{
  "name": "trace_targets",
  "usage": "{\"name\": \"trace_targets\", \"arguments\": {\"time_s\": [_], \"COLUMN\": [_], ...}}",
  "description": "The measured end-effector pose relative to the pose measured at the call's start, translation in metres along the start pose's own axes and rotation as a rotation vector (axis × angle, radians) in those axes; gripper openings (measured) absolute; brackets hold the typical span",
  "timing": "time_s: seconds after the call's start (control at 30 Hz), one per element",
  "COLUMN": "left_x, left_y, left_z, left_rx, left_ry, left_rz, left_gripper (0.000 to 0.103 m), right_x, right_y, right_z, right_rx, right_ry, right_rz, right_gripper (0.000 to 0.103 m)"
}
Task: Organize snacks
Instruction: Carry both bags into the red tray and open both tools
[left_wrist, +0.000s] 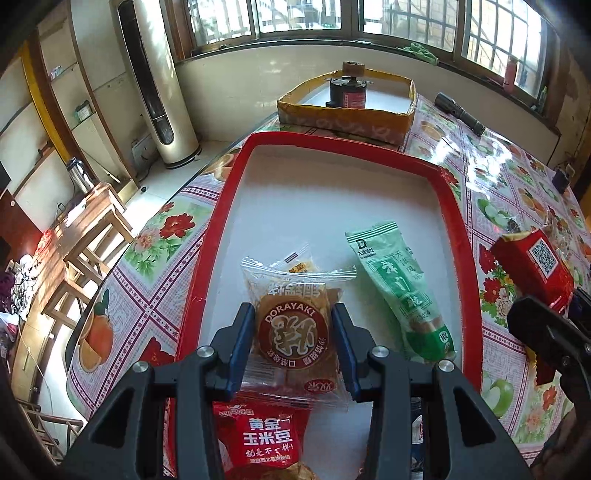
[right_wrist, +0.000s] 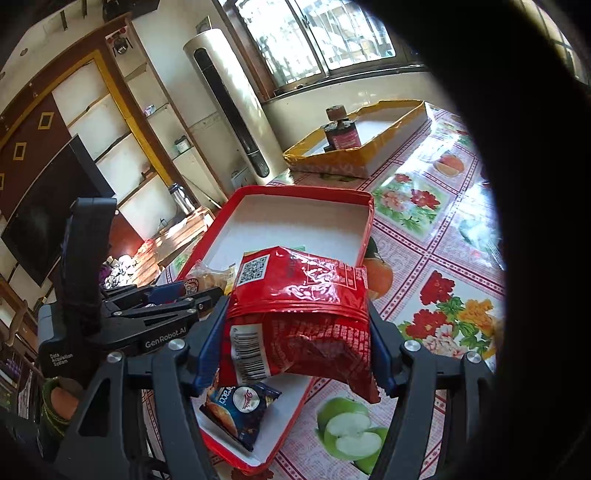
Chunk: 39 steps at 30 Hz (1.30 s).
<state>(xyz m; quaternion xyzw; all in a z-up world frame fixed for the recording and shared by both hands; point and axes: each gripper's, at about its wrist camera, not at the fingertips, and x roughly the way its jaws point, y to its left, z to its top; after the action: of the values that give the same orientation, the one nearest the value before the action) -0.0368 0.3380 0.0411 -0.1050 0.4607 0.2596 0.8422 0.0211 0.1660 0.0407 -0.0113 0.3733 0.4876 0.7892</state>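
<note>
Left gripper (left_wrist: 293, 328): jaws set either side of the dorayaki (left_wrist: 295, 328), blue pads against its wrapper edges; clamped on it, so far as the left wrist view shows. The pack lies inside the tray (left_wrist: 236, 192), near end, label facing up.

Corn pack (left_wrist: 264, 437): red, directly beneath the left gripper, partly under the dorayaki's near edge, in the tray.

Green pack (left_wrist: 402, 291): long, lying flat in the tray just right of the left gripper's right finger, slanting away to the left.

Right gripper (right_wrist: 297, 332): clamped on the red bag (right_wrist: 299, 314), one blue pad at each side. The bag is crumpled, QR code on its upper flap, barcode at the lower left. It is held above the tray's right rim, partly over the tray and partly over the table (right_wrist: 436, 258). In the left wrist view the same bag sits at the far right, off the tray's right side.

Blue pack (right_wrist: 240, 413): in the tray's near corner, below the red bag and the right gripper's left finger.

Yellow box (left_wrist: 343, 118): ahead of both grippers, beyond the tray's far rim, with a dark can (left_wrist: 347, 92) standing in it.

Flashlight (left_wrist: 460, 112): on the table, ahead and right of the left gripper, beside the box.
</note>
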Motion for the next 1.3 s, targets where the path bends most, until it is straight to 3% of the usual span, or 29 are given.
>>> {"name": "trace_targets", "arguments": {"time_s": [0.83,1.03,1.3], "left_x": [0.010,0.006,-0.009], "left_y": [0.016,0.026,0.029], "left_z": [-0.001,0.000,-0.001], "left_rx": [-0.030,-0.061,-0.080], "left_ry": [0.027,0.030,-0.001], "left_rz": [0.004,0.020,0.029], "left_gripper": [0.047,0.059,0.060], "right_x": [0.078,0.077,0.057], "right_y": [0.022,0.016,0.016], "right_z": [0.020,0.018,0.020], "right_rx": [-0.110,-0.088,-0.071], "right_ry": [0.082,0.079,0.029], "right_rz": [0.012,0.022,0.057], "right_gripper": [0.070,0.080,0.084]}}
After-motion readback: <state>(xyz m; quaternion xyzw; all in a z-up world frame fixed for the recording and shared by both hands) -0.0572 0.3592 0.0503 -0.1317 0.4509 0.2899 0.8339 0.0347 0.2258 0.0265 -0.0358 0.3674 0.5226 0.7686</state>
